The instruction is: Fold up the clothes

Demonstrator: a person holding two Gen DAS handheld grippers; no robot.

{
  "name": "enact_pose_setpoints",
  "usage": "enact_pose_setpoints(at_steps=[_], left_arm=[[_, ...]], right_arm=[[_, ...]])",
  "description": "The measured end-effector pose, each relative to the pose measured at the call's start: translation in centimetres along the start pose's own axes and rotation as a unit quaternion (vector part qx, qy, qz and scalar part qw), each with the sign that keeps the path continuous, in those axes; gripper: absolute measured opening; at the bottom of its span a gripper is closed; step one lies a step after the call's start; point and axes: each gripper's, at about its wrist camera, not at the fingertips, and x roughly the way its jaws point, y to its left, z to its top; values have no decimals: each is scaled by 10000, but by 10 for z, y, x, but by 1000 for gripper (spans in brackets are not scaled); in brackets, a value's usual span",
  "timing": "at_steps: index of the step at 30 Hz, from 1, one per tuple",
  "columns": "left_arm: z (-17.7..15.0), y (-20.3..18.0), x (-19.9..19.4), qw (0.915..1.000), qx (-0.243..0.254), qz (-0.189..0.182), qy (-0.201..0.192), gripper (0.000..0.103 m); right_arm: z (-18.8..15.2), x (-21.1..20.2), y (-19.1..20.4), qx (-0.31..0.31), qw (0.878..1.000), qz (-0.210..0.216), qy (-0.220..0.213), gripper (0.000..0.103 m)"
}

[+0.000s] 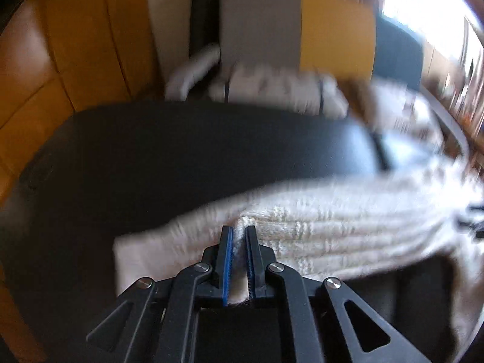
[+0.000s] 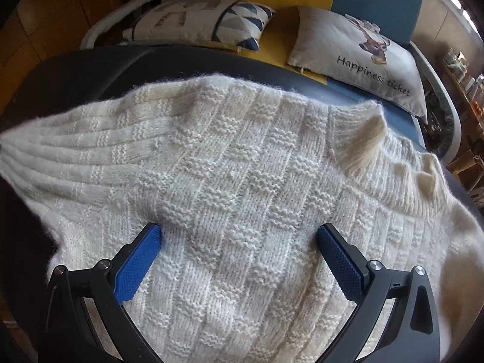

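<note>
Left wrist view: the left tool (image 1: pixel 239 233) has its jaws nearly together, pinching a fold of the white sweater (image 1: pixel 332 224) between the blue pads. From the pinch the knit stretches away to the right across the dark table (image 1: pixel 181 157), long axis running left to right. Right wrist view: the right tool (image 2: pixel 239 236) stands wide, both fingers (image 2: pixel 139 260) resting on the sweater (image 2: pixel 242 157), nothing gripped. The sweater lies spread over the table (image 2: pixel 90 66), its ribbed collar toward the upper right, near the pillows (image 2: pixel 357 57).
</note>
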Motion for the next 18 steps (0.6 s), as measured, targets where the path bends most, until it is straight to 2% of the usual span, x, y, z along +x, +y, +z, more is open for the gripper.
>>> enact_pose_setpoints(at_steps=[2,3,5,7,8,10,12,13,16,18], left_arm=[[0,-1,8,9999,32,75,99,15],[2,1,6,9998,-106,45,158,22],[6,11,-4,9981,-564,-37,255,22],[4,16,-26,9966,-804,-150,20,22],[2,16,-39,9952,-892,-393,-89,22],[-9,6,-59,9850,-953,-1429,-131,22],[-26,-23,-70,9636,-639,-2594,111,23],[-36,-41,-75,9536,-431,-2974,194,24],[-64,-97,-77,9366,82,-3466,506,25],[-83,-130,-70,9308,236,-3554,820,25]], right_arm=[[1,0,3,47,10000,-12,-24,103],[2,-1,2,73,10000,2,-2,103],[2,-6,-1,135,9999,78,56,103],[-3,-21,-4,180,9997,146,-121,103],[-9,-33,-7,203,9992,216,-284,103],[-22,-56,-11,226,9976,456,-475,103],[-43,-80,-10,90,9956,698,-620,103],[-55,-91,-9,18,9946,796,-668,103],[-101,-116,-5,-158,9930,1001,-607,103],[-133,-126,-4,-229,9930,1068,-447,103]])
